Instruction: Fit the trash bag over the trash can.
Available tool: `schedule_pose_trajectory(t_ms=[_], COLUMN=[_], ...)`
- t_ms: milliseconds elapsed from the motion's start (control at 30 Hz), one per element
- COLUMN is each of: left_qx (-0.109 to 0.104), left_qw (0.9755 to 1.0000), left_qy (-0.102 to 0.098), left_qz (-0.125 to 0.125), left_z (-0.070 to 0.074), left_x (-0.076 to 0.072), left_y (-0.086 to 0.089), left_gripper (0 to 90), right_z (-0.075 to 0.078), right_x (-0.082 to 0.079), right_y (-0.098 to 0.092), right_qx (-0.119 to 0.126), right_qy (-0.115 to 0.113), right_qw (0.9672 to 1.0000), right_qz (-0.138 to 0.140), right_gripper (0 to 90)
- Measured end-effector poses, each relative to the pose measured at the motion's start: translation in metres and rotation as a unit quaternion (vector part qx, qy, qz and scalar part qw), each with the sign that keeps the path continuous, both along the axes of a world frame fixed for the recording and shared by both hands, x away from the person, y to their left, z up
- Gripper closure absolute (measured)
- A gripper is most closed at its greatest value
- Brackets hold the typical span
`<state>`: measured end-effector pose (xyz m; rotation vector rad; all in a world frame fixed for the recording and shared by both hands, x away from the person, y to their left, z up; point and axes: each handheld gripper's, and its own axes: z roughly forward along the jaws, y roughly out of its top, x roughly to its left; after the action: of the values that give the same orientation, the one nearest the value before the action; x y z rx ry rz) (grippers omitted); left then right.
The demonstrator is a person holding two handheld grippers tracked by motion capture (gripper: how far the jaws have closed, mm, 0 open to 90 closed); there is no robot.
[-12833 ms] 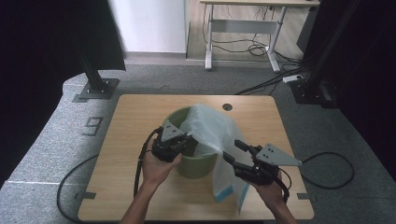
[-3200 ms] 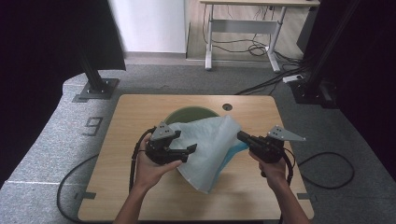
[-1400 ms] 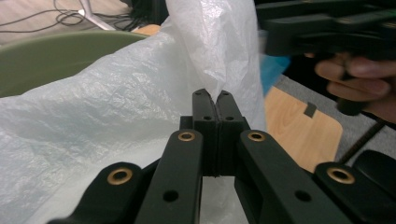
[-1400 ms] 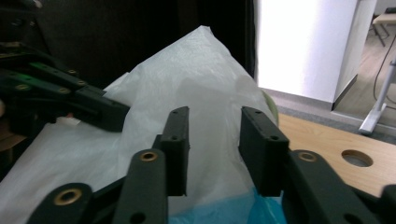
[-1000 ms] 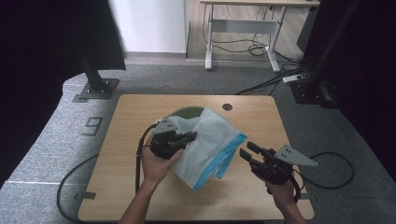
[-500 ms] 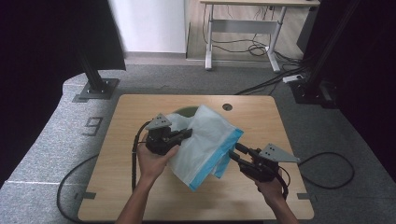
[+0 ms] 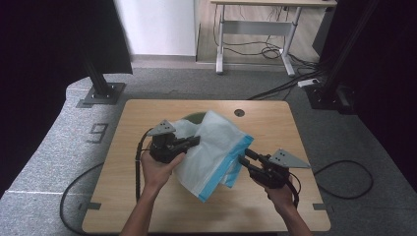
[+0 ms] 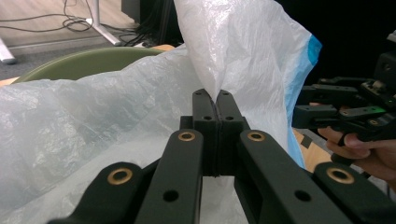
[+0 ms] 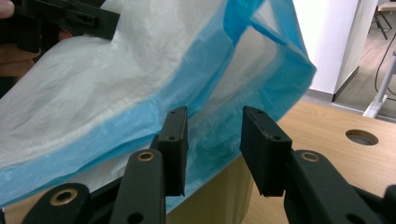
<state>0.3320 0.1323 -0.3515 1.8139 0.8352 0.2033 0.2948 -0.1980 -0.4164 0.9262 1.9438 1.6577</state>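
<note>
One white bag [image 7: 216, 147] — crinkly, translucent, w/ blue edging.

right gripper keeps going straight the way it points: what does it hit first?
Most likely the blue-edged rim of the plastic bag. The right gripper has its jaws apart, just closing, with that edge hanging right ahead; contact can't be told.

**Wooden table bearing a green bin**

A light wooden table [image 7: 147, 206], pierced by a round cable hole [image 7: 239, 112] near its far edge, is being occupied by a green bin [image 7: 193, 118], largely being covered by a white plastic bag [image 7: 211, 147].
</note>
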Motion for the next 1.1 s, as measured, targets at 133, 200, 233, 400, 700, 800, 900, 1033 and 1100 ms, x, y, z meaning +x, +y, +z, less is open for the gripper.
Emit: schedule_pose_trajectory(t_ms=[133, 200, 233, 400, 700, 800, 900, 1033, 1100], left_qx=[0.000, -0.001, 0.000, 0.001, 0.008, 0.004, -0.004, -0.016, -0.022], left_qw=[1.0000, 1.0000, 1.0000, 1.0000, 1.0000, 1.0000, 0.9999, 0.9996, 0.9993], left_qy=[0.001, 0.002, 0.002, 0.000, 0.000, -0.003, -0.006, -0.016, -0.024], left_qz=[-0.002, -0.002, -0.002, -0.003, 0.001, 0.004, 0.008, 0.014, 0.018], left_z=[-0.001, -0.002, -0.002, -0.003, -0.007, -0.007, -0.007, -0.006, -0.005], left_x=[0.000, 0.000, 0.000, 0.000, 0.001, 0.001, 0.003, 0.005, 0.005], left_y=[0.001, 0.001, 0.001, -0.002, -0.006, -0.005, -0.002, 0.000, 0.000], left_gripper=[88.8, 88.7, 88.7, 88.4, 88.0, 88.2, 88.5, 89.2, 89.3], right_z=[-0.001, 0.000, 0.001, 0.008, 0.017, 0.018, 0.019, 0.020, 0.019], right_x=[0.001, 0.000, 0.000, 0.001, 0.001, 0.001, 0.003, 0.005, 0.005], right_y=[-0.001, 0.000, 0.000, 0.002, 0.008, 0.008, 0.007, 0.006, 0.006], right_qx=[0.001, 0.003, 0.005, 0.013, 0.022, 0.018, 0.004, -0.024, -0.034], right_qy=[0.002, 0.000, -0.001, -0.006, -0.007, -0.005, -0.008, -0.020, -0.022], right_qw=[1.0000, 1.0000, 1.0000, 0.9999, 0.9995, 0.9997, 0.9998, 0.9995, 0.9992], right_qz=[0.000, 0.000, 0.001, 0.006, 0.019, 0.018, 0.015, 0.005, 0.003], right_gripper=[60.4, 60.4, 60.4, 60.4, 79.7, 88.6, 88.9, 88.9, 88.9])
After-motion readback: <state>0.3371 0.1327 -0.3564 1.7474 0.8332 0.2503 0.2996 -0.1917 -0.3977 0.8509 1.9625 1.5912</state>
